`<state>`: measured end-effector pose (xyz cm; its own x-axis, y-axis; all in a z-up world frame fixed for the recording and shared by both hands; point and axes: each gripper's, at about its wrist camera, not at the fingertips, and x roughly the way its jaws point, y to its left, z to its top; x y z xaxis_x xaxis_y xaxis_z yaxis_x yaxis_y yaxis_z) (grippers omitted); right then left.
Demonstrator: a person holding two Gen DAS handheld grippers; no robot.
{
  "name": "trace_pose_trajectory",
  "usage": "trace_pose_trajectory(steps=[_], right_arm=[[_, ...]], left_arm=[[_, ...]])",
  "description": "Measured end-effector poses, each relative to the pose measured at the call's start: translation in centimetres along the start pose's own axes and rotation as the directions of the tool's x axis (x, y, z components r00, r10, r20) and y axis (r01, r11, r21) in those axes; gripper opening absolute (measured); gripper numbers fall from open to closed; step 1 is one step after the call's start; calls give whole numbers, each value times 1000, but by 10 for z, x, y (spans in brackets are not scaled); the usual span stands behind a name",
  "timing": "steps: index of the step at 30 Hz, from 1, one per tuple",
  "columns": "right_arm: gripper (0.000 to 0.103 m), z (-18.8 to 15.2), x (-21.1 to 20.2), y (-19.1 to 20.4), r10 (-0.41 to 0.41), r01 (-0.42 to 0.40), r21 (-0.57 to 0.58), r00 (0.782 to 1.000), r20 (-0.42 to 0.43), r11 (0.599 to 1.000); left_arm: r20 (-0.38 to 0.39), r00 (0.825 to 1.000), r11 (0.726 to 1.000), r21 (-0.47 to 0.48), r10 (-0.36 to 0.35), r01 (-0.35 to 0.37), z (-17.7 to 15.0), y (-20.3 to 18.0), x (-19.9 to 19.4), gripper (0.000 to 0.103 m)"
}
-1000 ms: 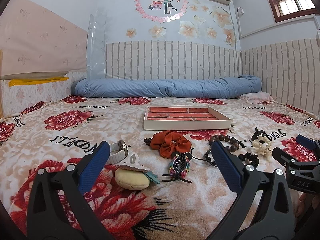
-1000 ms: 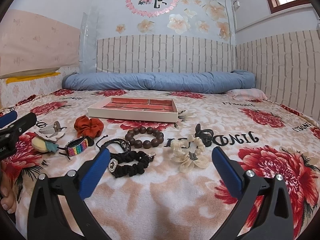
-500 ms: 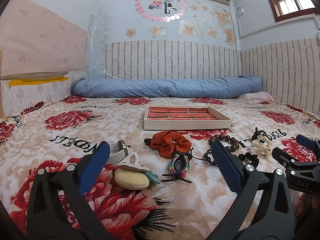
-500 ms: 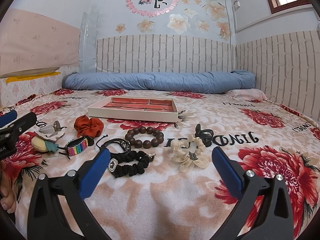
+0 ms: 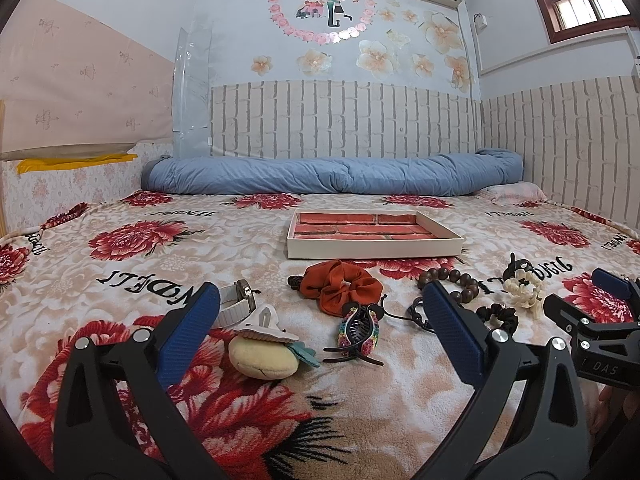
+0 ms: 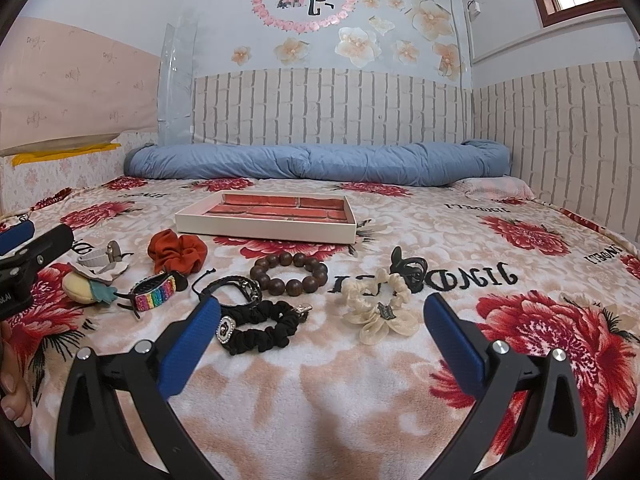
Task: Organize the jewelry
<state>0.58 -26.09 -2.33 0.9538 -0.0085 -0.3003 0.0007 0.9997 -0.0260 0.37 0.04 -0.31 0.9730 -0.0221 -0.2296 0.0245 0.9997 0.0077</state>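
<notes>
Left gripper (image 5: 320,312): fingers spread wide apart, nothing between them, low in the left wrist frame over the flowered blanket (image 5: 120,264).
Right gripper (image 6: 322,316): fingers likewise wide apart and empty, at the bottom of the right wrist frame; its tip also shows at the right edge of the left wrist frame.
Near the left gripper: a yellow plush clip (image 5: 262,356) lies just past the left finger, with a white watch (image 5: 236,306) behind it; a rainbow claw clip (image 5: 358,334) sits at frame centre.
Near the right gripper: a black scrunchie (image 6: 260,328) lies beside the left finger, a cream scrunchie (image 6: 376,308) at centre right, a black claw clip (image 6: 406,266) touching its far side.
Middle of the frame: a brown bead bracelet (image 6: 290,274), a black cord bracelet (image 6: 236,286) and an orange scrunchie (image 6: 176,250).
Tray (image 6: 264,230): white rim, red brick-pattern lining, beyond the jewelry at upper centre, nothing inside.
Background: a rolled blue quilt (image 6: 320,164) along the brick-pattern wall.
</notes>
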Motion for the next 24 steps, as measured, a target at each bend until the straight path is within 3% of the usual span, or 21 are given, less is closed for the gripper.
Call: trace_pose_trajectory(steps=[24], right_arm=[[99,-1,1,0,0,0,-1,1000,-5,1000]], left_arm=[[-13,1000,1000,3,-9,9,-11,-10,-1,98]])
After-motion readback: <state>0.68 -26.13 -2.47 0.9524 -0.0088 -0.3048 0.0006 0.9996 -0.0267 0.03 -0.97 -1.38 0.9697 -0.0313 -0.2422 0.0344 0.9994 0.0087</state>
